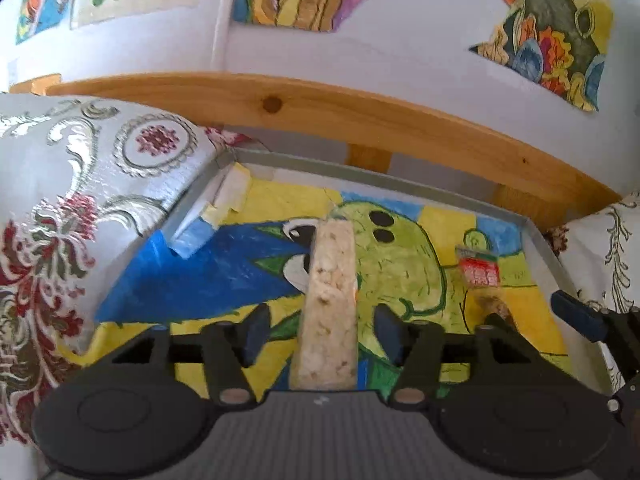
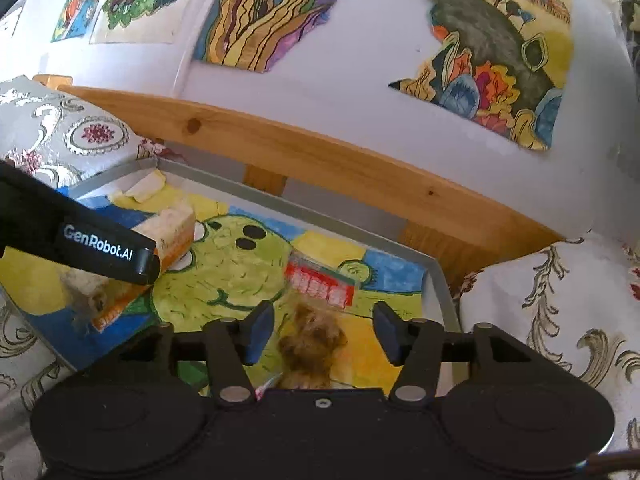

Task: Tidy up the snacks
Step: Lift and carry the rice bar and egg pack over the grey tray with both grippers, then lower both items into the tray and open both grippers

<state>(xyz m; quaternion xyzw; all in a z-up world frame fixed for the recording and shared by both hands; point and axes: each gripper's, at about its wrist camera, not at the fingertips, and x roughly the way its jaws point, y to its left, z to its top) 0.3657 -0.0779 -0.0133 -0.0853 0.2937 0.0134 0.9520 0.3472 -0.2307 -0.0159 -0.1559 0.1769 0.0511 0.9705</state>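
Hovering over tray (image 1: 538, 240) on the bed | left gripper (image 1: 318, 334) jaws spread, rice cake pack (image 1: 330, 300) between them untouched, likely for pickup or just released | right gripper (image 2: 322, 334) open above brown snack (image 2: 312, 344) | red packet (image 2: 320, 282) lies near.

A rice-cake packet (image 1: 330, 304) lies between the left gripper's (image 1: 320, 330) spread fingers (image 1: 256, 332).

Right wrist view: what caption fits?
Open right gripper above a brown snack on a painted tray.
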